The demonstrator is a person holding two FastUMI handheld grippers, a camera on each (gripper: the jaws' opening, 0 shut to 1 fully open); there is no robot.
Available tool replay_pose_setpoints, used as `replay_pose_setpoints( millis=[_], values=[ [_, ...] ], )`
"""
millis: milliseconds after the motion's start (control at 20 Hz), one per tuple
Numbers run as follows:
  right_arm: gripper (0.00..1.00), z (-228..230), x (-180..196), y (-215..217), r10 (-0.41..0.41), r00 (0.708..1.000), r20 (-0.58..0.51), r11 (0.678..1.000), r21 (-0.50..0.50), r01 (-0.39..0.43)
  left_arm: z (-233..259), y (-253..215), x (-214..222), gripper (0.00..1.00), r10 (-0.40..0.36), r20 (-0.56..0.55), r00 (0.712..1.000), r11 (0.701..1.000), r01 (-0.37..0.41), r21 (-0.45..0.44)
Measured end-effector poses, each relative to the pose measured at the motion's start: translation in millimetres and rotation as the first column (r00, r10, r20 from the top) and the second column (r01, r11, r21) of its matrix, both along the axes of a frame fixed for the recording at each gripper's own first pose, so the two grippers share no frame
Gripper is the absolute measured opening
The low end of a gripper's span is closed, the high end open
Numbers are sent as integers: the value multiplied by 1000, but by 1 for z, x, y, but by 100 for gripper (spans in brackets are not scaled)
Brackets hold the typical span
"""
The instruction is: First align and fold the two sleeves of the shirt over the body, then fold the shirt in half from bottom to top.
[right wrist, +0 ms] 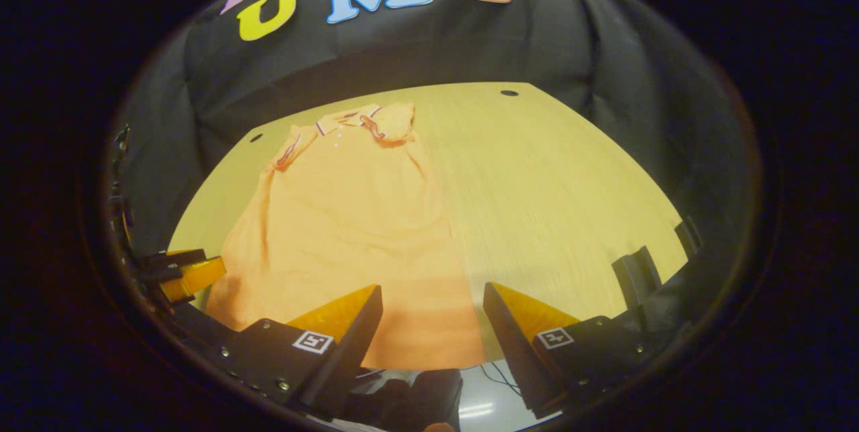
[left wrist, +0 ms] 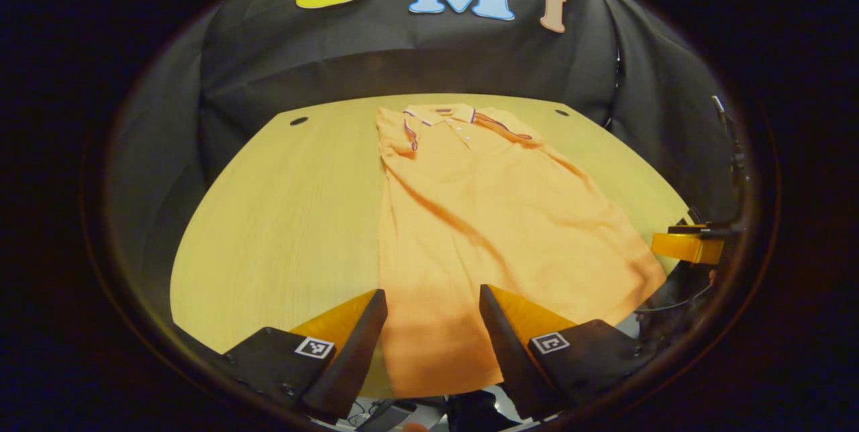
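left gripper (left wrist: 433, 311): fingers spread wide, holding nothing, above the hem of one orange shirt (left wrist: 470, 217). right gripper (right wrist: 433, 308): fingers spread wide, holding nothing, over the same hem. the shirt lies flat on one wooden table (left wrist: 282, 217), collar far, both sleeves folded onto the body. two dark holes (left wrist: 298, 121) mark the table's far corners.

Wooden table (left wrist: 282, 217) under a flat orange shirt (left wrist: 483, 217) (sleeves folded in)
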State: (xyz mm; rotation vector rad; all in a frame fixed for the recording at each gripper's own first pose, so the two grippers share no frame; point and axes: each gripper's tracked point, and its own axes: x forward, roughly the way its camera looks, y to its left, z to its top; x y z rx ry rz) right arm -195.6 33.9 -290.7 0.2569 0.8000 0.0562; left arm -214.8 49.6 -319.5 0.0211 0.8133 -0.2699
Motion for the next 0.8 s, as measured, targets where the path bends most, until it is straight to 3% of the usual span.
replay_pose_setpoints(
  millis=[50,100,450,500,700,800],
  values=[
    [94,-4,-4,1,-6,1000,-16,1000,3,6,-3,4,-7,88,-6,-4,1000,1000,6,1],
    [94,-7,-6,0,-14,999,-29,1000,-1,14,-5,7,-16,94,-14,-7,1000,1000,14,3],
    [94,-27,-31,-4,-11,994,-105,999,-32,7,-15,15,-51,94,-19,-32,999,1000,19,-10],
    [94,-28,-33,-2,-8,994,-110,1000,-23,5,-16,15,-54,88,-13,-35,999,1000,12,-14],
    [94,-35,-40,12,28,991,-130,1000,8,-27,-24,16,-61,90,18,-33,999,1000,-18,8],
    [94,-36,-39,13,50,991,-121,998,-22,-53,-26,13,-62,91,20,-15,1000,1000,-20,25]
  ],
)
